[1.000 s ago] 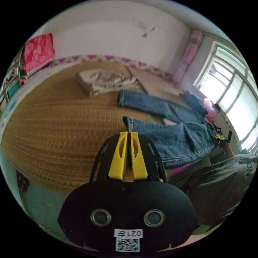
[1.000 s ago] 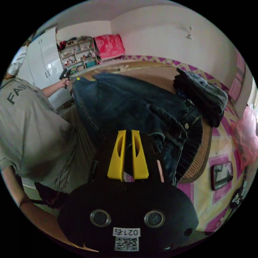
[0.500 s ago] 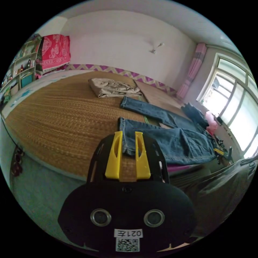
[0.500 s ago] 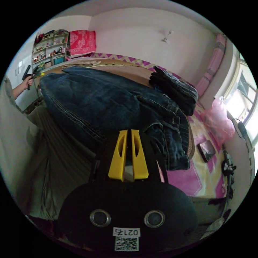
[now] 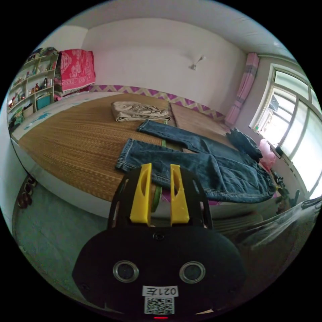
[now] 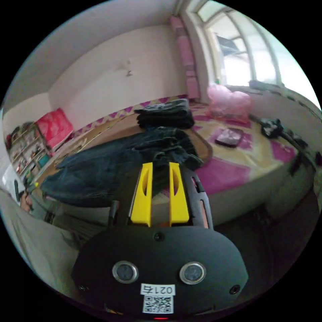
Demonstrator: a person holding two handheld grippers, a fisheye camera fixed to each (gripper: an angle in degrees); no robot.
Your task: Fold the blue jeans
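Observation:
The blue jeans [image 5: 201,167] lie spread flat on a woven straw mat [image 5: 77,141], legs apart and pointing toward the shelf side, waist toward the window. My left gripper [image 5: 159,166] hangs open just off the bed's front edge, below the near leg, with nothing between its jaws. In the right gripper view the jeans [image 6: 110,161] look dark, with the bunched waist nearest. My right gripper [image 6: 160,165] stands open just short of that waist, holding nothing.
Folded beige clothing [image 5: 139,110] lies beyond the leg hems. A stack of dark folded clothes [image 6: 166,114] sits behind the waist, with a pink bag [image 6: 228,102] and a flat dark device [image 6: 229,136] nearby. Shelves [image 5: 30,94] stand far left, a window [image 5: 295,127] right. A person's clothing [image 5: 285,234] is close.
My left gripper has let go of the leg hem, opened and drawn back. My right gripper has opened and pulled back from the waist. The jeans now rest flat on the mat.

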